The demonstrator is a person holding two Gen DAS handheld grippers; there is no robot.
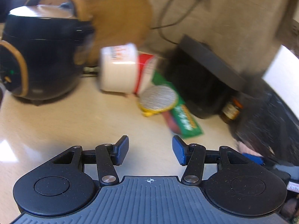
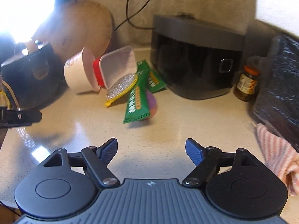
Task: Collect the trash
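Right wrist view: right gripper (image 2: 151, 152) low in frame, jaws released and spread wide, nothing between the blue pads, only bare pale worktop (image 2: 168, 123) beneath. Trash heaped near the back of the worktop, well ahead of the fingers: white paper cup (image 2: 78, 76) tipped on its side, a red-rimmed clear plastic tub (image 2: 119, 63) pressed against it, a round foil lid (image 2: 121, 87) with yellow edge leaning on the tub, green snack wrappers (image 2: 137, 102) fanned out in front, a purple scrap (image 2: 151, 100) under them. Round wooden board (image 2: 82, 29) propped against the wall behind the heap. Black rice cooker (image 2: 31, 71) at left, dark box-shaped appliance (image 2: 196, 59) at right of the heap, small brown jar (image 2: 246, 82) beside that, striped pink cloth (image 2: 276, 155) at the right edge. Black part of the other gripper poking in at far left.

Left wrist view, blurred: left gripper (image 1: 150, 150) likewise above bare worktop, jaws parted and gripping nothing. Same heap ahead, slightly right of centre, with the cup (image 1: 117, 71), the lid (image 1: 158, 98) and a wrapper (image 1: 185, 121) whose near end lies just beyond the right fingertip, not touching. Rice cooker (image 1: 43, 56) large at left.
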